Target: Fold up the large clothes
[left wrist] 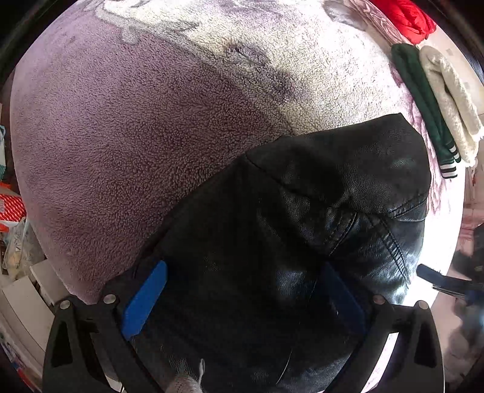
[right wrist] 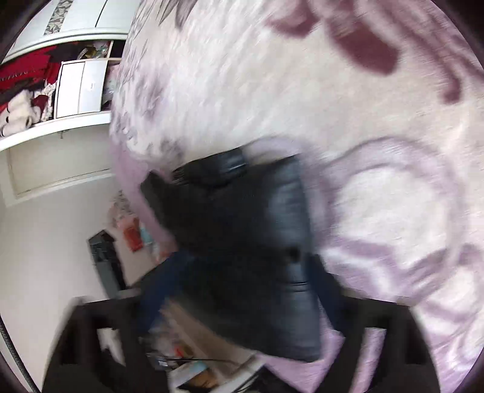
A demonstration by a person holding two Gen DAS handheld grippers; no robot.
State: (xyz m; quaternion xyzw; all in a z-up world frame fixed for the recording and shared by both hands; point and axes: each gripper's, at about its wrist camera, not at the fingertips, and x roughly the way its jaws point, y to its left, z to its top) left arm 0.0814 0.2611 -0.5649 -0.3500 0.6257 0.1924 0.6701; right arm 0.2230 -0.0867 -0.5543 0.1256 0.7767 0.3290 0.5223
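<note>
a black leather jacket (left wrist: 302, 229) lies bunched on a fleecy lilac and cream blanket (left wrist: 121, 136) that covers a bed. going left to right in the left wrist view: cluttered bags and white boxes (left wrist: 21, 272) sit off the bed's left edge, then open blanket, then the jacket filling the lower middle, with a stitched seam catching light on its right.

the left gripper (left wrist: 239, 296) has its blue fingers (left wrist: 145, 299) spread wide either side of a thick fold of leather; the jaws look parted with the jacket between them, so whether they actually bite the leather cannot be told.

further right, near the bed's far edge, a folded green garment with striped cuffs (left wrist: 423, 108) lies just beside a folded cream fleece (left wrist: 450, 99), with something red (left wrist: 405, 15) above them.

the right wrist view is badly smeared. on its left stands a white wardrobe (right wrist: 75, 90) with red clothes on a shelf. in the middle the jacket (right wrist: 242, 241) reaches down toward the right gripper (right wrist: 239, 305), its fingers dark streaks on either side; its state cannot be told.

this looks like an early step, gathering or laying out the jacket before folding. the next move seems to call for a firm hold on both sides and spreading it flat. stiff, bulky leather may resist creasing, and the folded pile on the right limits room.
</note>
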